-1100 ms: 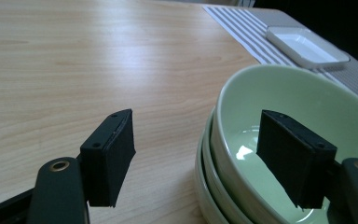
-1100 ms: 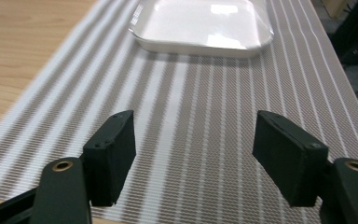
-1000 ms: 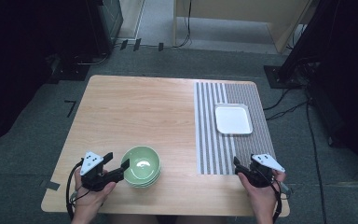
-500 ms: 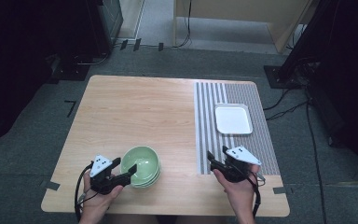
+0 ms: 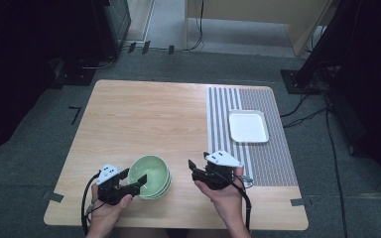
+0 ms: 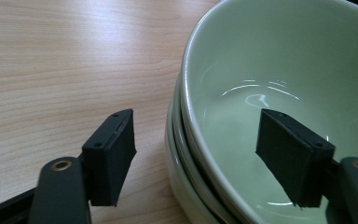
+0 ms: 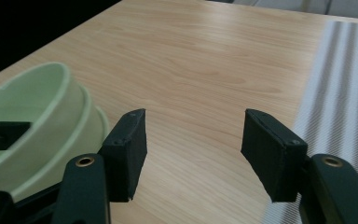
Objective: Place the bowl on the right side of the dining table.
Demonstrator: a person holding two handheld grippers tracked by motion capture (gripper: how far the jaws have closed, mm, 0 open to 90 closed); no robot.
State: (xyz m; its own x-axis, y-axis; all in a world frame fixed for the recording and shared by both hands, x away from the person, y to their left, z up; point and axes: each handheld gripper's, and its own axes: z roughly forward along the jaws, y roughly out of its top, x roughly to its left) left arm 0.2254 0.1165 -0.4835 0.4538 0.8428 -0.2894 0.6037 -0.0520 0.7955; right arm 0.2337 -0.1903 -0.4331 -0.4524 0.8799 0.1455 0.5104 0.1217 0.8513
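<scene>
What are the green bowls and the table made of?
The green bowls look like glazed ceramic: smooth, with shiny light streaks inside. The table looks like pale wood, or a wood-look top, since grain lines run across it with a dull finish.

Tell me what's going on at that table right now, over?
Left gripper open, jaws astride rim of the green bowl stack. Right gripper open, jaws just been closing, nothing between them. Bare wood between it and bowls.

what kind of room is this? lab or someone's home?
Most likely a lab or recording space, not a home. A lone wooden table stands on grey carpet, with black equipment stands and loose cables around it. The stacked green bowls, striped mat and white tray look staged.
</scene>
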